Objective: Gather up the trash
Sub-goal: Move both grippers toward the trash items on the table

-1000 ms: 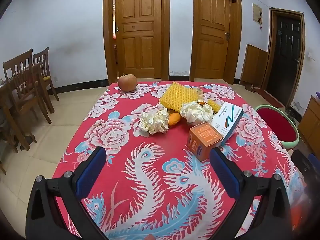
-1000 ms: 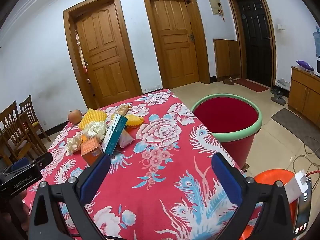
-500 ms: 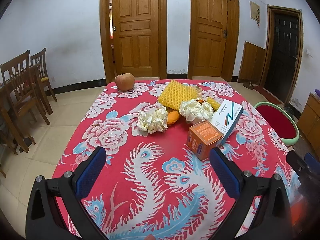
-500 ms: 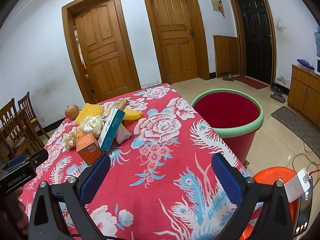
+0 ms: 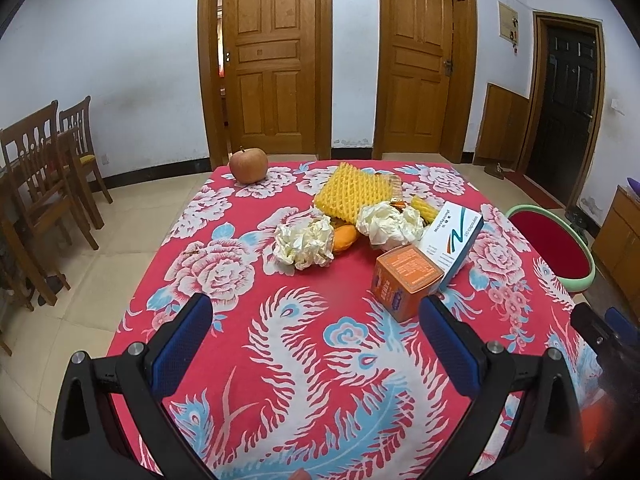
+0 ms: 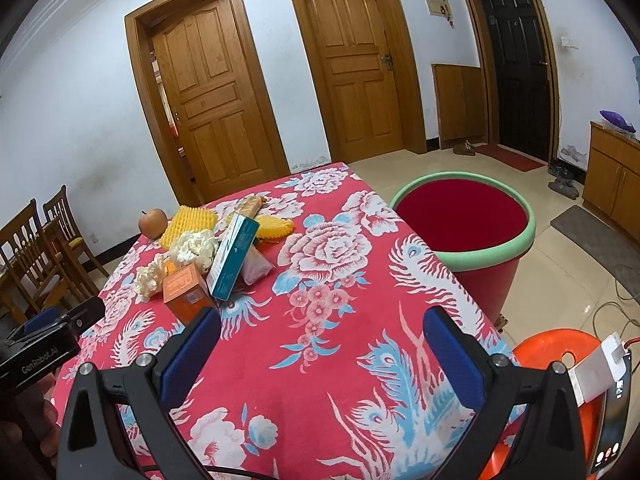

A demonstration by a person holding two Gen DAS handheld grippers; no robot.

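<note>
Step in hand, judged: approach, before the first pick. Nothing is held. Left gripper (image 5: pixel 316 320) is spread wide and empty, held over the near part of the table (image 5: pixel 280 380); right gripper (image 6: pixel 322 332) is likewise wide apart and empty, near the table's bin-side edge.

Trash is clustered mid-table: two crumpled tissue wads (image 5: pixel 305 242) (image 5: pixel 390 222), orange box (image 5: pixel 406 276), white-teal carton (image 5: pixel 452 236) leaned against the box, yellow foam net (image 5: pixel 352 192), orange peel (image 5: pixel 345 237) between the wads. An apple (image 5: pixel 248 165) is set well apart at the far edge; probably not trash.

Red bin (image 6: pixel 464 224) with green rim is stood on the floor just beside the table, on the right gripper's side.

Next move: a forward reach is needed, fingers lowered around one item. The orange box is nearest to both grippers. The leaning carton is likely to be tipped if the box is pulled first.
</note>
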